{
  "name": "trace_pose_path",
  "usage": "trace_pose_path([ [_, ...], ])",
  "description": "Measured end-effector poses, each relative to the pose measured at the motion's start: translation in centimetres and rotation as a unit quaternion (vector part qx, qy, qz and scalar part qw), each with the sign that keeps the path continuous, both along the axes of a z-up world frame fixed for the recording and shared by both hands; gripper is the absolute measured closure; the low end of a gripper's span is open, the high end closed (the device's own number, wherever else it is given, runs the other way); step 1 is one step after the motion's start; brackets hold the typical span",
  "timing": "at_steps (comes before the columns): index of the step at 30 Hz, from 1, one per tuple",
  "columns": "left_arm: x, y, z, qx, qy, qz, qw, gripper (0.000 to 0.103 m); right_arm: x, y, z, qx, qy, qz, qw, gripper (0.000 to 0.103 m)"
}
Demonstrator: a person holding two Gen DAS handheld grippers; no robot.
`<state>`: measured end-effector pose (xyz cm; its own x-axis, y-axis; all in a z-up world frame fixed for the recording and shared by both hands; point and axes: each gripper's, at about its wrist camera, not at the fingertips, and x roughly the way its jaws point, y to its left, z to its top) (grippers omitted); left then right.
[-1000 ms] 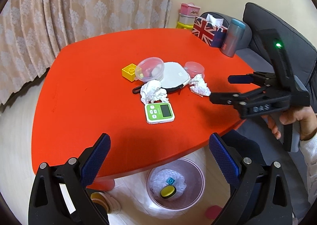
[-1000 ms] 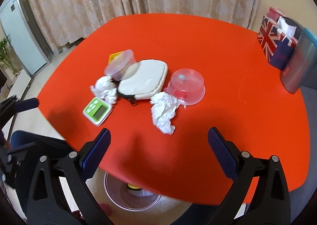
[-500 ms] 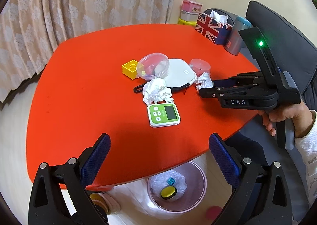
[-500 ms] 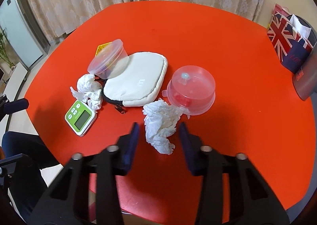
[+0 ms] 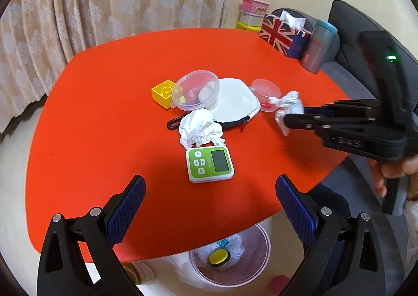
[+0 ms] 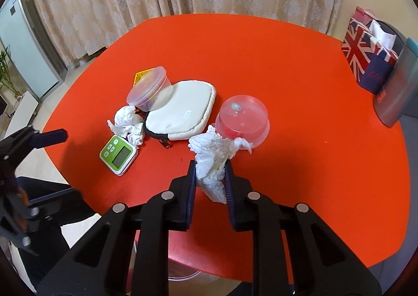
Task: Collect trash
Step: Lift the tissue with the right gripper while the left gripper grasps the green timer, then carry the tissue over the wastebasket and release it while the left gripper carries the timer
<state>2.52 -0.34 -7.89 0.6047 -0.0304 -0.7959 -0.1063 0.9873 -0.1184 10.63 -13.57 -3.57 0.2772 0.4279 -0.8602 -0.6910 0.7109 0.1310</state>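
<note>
From my seat, the right gripper (image 6: 210, 178) is clenched on a crumpled tissue (image 6: 213, 163), which stands up between the pads with its long axis running along the fingers, its top touching the pink domed container (image 6: 243, 119). The waste bin (image 5: 230, 256) sits on the floor under the counter's (image 5: 104, 113) near edge, so I judge the tissue must come back toward me and down. My left gripper (image 5: 209, 207) hangs released above that near edge. Just beyond it lies the green timer (image 5: 209, 164), and touching the timer's far side is the second crumpled tissue (image 5: 201, 127), straight ahead of the left gripper and nearer to it than to the right.
</note>
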Motion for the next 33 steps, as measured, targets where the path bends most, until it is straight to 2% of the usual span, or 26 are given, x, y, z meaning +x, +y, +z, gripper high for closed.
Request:
trace_pose_path([
  [12, 3.1, -0.2, -2.6, 0.015, 0.040, 0.030, 0.9986, 0.010, -0.1, -1.6, 1.1, 0.003, -0.007, -0.010, 1.000, 0.083],
  [13, 3.1, -0.3, -2.8, 0.016, 0.041, 0.030, 0.9986, 0.013, -0.2, -1.8, 1.0, 0.003, -0.008, -0.011, 1.000, 0.083],
  [14, 3.3, -0.3, -3.0, 0.016, 0.046, 0.029, 0.9984, 0.024, -0.3, -1.9, 1.0, 0.002, -0.008, -0.011, 1.000, 0.083],
  [16, 3.2, -0.5, -2.9, 0.026, 0.043, 0.029, 0.9983, 0.031, -0.4, -2.0, 1.1, 0.003, -0.010, -0.011, 1.000, 0.083],
  [17, 3.3, -0.5, -2.8, 0.026, 0.043, 0.029, 0.9983, 0.038, -0.5, -2.1, 1.1, 0.005, -0.010, -0.011, 1.000, 0.083],
  [18, 3.3, -0.5, -2.6, 0.027, 0.042, 0.028, 0.9983, 0.050, -0.5, -2.1, 1.1, 0.005, -0.010, -0.010, 1.000, 0.083],
  [19, 3.3, -0.5, -2.6, 0.027, 0.042, 0.026, 0.9984, 0.055, -0.6, -2.1, 1.1, 0.005, -0.012, -0.009, 1.000, 0.083],
  [27, 2.6, -0.3, -2.2, 0.024, 0.038, 0.016, 0.9989, 0.055, -1.3, -1.9, 1.6, 0.008, -0.020, -0.004, 1.000, 0.083],
  [33, 0.9, -0.4, -0.4, 0.029, 0.017, 0.004, 0.9994, 0.055, -2.6, -2.1, 2.4, 0.014, -0.030, 0.005, 0.999, 0.083],
])
